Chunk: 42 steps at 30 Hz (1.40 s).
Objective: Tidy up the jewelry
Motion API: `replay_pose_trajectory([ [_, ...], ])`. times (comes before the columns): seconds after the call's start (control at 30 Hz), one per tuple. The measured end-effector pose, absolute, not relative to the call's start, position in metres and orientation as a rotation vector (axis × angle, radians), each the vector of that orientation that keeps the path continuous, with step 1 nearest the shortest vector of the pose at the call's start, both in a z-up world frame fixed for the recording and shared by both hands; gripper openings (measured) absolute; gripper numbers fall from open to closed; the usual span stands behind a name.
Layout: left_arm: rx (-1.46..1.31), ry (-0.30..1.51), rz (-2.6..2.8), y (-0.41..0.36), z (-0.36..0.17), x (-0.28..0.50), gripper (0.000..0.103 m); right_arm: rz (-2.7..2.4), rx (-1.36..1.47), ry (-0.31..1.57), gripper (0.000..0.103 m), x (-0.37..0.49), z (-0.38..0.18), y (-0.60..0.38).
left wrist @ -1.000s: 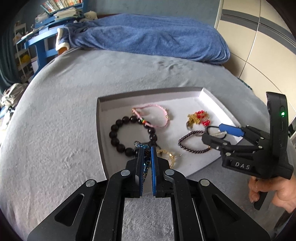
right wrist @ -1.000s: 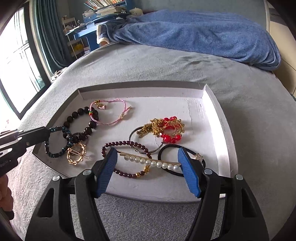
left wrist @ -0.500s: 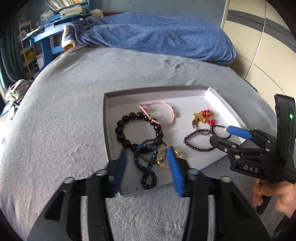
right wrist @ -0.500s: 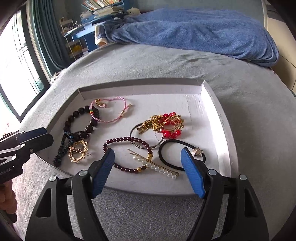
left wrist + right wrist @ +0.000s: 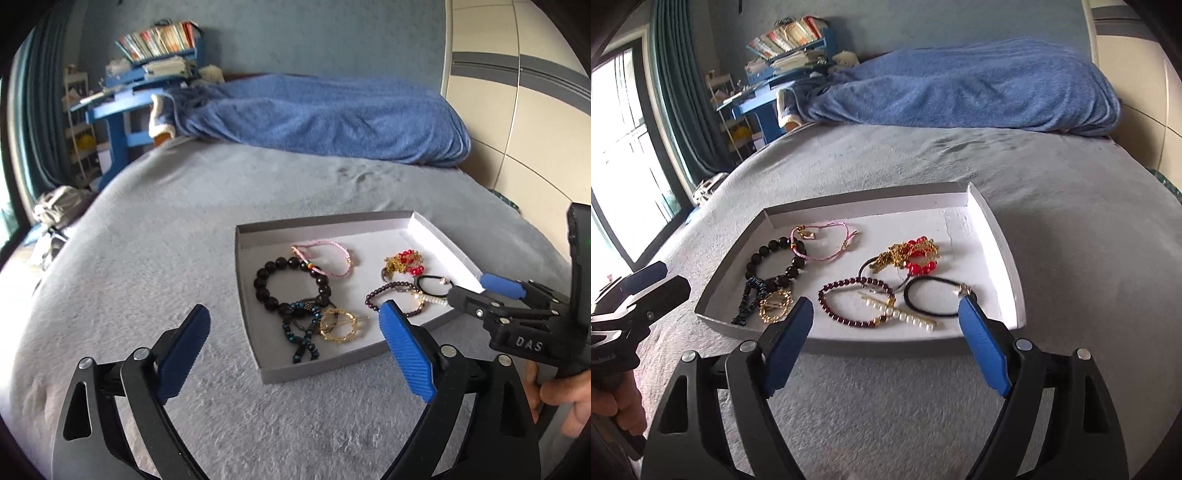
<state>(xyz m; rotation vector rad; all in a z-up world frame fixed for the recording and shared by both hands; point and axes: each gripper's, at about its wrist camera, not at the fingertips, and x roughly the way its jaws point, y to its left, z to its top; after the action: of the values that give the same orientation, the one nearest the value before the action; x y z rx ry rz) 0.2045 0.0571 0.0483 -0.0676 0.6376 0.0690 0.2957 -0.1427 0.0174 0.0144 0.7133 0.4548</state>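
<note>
Grey bed cover [image 5: 1052,221], blue blanket [image 5: 960,92], blue bookshelf [image 5: 790,40], bright window [image 5: 620,147], teal curtain [image 5: 683,92].

The grey bed cover [image 5: 184,221] lies bare all around the tray [image 5: 1008,258], so a gripper can reach it from every side. Inside the tray, the left half is crowded with bracelets [image 5: 775,273] that touch each other. The far right corner [image 5: 964,229] of its floor is free. A blue blanket [image 5: 960,92] lies well behind the tray.

Blue blanket [image 5: 332,118] on grey bed [image 5: 166,240]; cluttered blue shelf [image 5: 786,48] beyond.
</note>
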Motion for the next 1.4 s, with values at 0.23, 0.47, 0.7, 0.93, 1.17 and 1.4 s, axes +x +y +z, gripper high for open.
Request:
replay_pose_trajectory([
  [0.23, -0.092, 0.612, 0.111, 0.051, 0.034, 0.178, 0.094, 0.419, 0.065, 0.672, 0.085, 0.256, 0.009, -0.153],
  [0.47, -0.061, 0.541, 0.136, 0.046, 0.03, 0.156, 0.094, 0.391, 0.082, 0.603, 0.089, 0.229, 0.012, -0.171],
  [0.7, -0.09, 0.519, 0.169, 0.047, 0.027, 0.141, 0.095, 0.384, 0.073, 0.541, 0.094, 0.208, 0.018, -0.18],
  [0.93, -0.074, 0.474, 0.164, 0.042, 0.025, 0.129, 0.096, 0.412, -0.022, 0.481, 0.094, 0.189, 0.02, -0.166],
  [1.17, -0.121, 0.445, 0.205, 0.052, 0.026, 0.121, 0.098, 0.425, -0.057, 0.436, 0.094, 0.181, 0.021, -0.162],
  [1.4, -0.111, 0.423, 0.211, 0.05, 0.026, 0.116, 0.098, 0.426, -0.047, 0.423, 0.095, 0.177, 0.02, -0.164],
])
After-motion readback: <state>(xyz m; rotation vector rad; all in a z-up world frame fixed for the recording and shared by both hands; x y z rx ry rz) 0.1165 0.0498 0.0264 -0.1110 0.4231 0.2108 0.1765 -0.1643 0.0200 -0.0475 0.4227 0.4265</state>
